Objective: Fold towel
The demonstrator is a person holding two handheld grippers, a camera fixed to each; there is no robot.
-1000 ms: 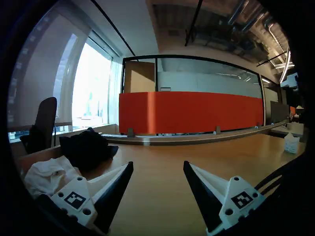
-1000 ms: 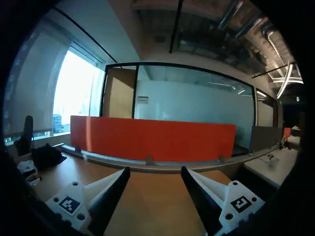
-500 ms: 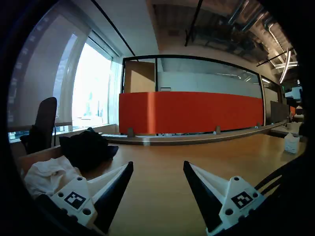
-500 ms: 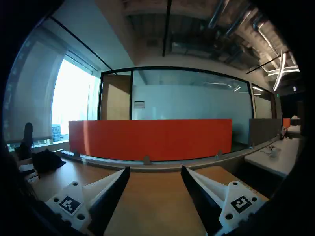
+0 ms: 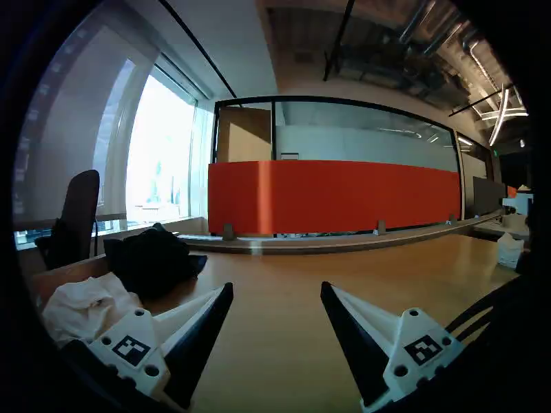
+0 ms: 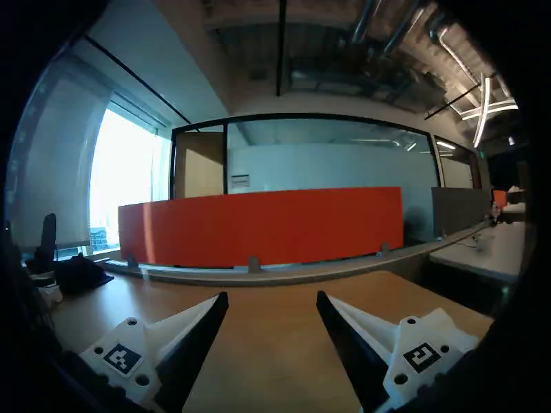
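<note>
- Since the earlier frames the right hand-held gripper [image 6: 271, 294] has swung: in the right gripper view the orange partition [image 6: 262, 227] now sits higher and slopes up to the right, and more bare counter [image 6: 275, 344] lies ahead of the fingers. The left gripper view is almost unchanged
- The left hand-held gripper [image 5: 275, 285] hangs low over the wooden counter with its fingers wide apart and nothing between them; the right one is spread the same way, also empty
- One white towel [image 5: 82, 310] lies crumpled at the counter's left end, near the left finger, with one dark cloth heap [image 5: 151, 258] just behind it
- One small white object [image 5: 508, 249] stands at the far right of the counter
- One dark chair [image 5: 76, 220] stands by the bright window [image 5: 158, 165]
- Behind the single orange partition is a glass-walled room [image 5: 358, 141], under a ceiling of exposed pipes [image 5: 413, 34]
</note>
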